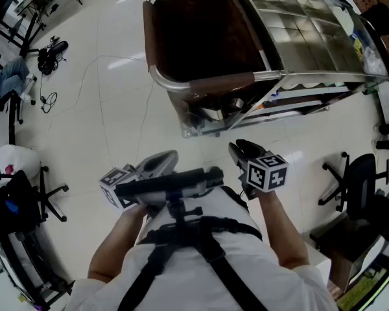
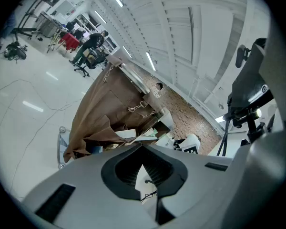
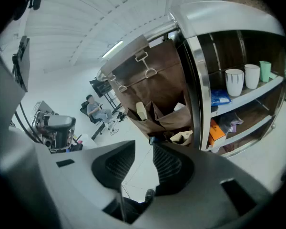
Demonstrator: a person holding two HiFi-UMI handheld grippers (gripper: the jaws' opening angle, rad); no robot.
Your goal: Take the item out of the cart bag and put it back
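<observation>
The cart's brown bag (image 1: 194,37) hangs on a steel frame at the cart's left end, and its inside looks dark from above. In the left gripper view the brown bag (image 2: 102,111) hangs ahead, with papers and boxes at its foot. The right gripper view shows the bag's (image 3: 155,87) side pockets, holding a beige item (image 3: 140,111) and a white item (image 3: 179,107). My left gripper (image 1: 170,156) and right gripper (image 1: 237,149) are held close to my body, short of the cart. Both the left gripper (image 2: 144,173) and the right gripper (image 3: 142,168) stand open with nothing between the jaws.
The cart's steel top (image 1: 305,24) lies to the bag's right. Its shelves hold white cups (image 3: 234,82), a blue packet (image 3: 222,97) and an orange box (image 3: 217,130). Office chairs (image 1: 360,186) stand at the right and left, and cables (image 1: 48,99) lie on the floor at far left.
</observation>
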